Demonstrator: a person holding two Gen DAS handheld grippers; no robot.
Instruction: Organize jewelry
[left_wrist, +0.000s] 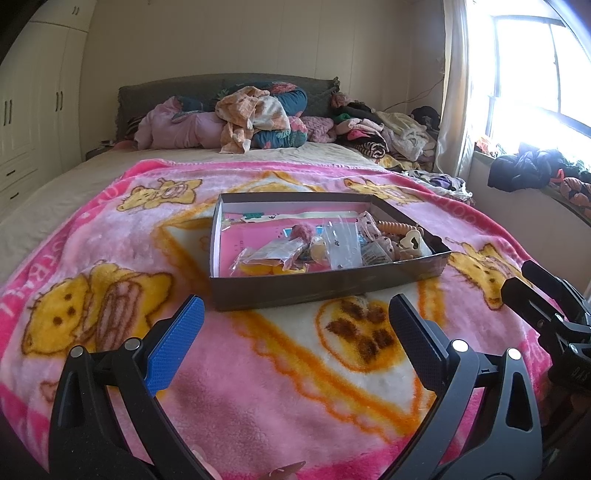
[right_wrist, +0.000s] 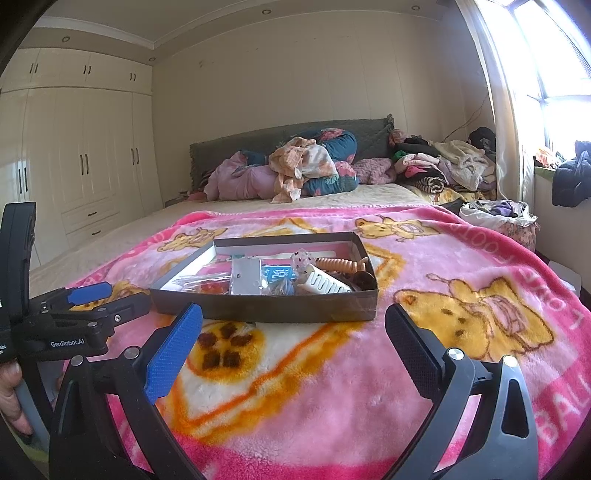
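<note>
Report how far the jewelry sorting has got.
Done: nothing visibly sorted; the bags, orange coil and other pieces lie jumbled at one end of the box on the pink blanket. In hand: nothing; the left gripper and right gripper hover open and empty short of the box. Left: all the organizing.

Sunlit bedroom: cream wardrobes (right_wrist: 85, 162), grey headboard (right_wrist: 258, 147), bright window (left_wrist: 535, 74).

One shallow box (left_wrist: 325, 284), one pink blanket (left_wrist: 258, 376), two grippers, each with two fingers (left_wrist: 177, 343).
</note>
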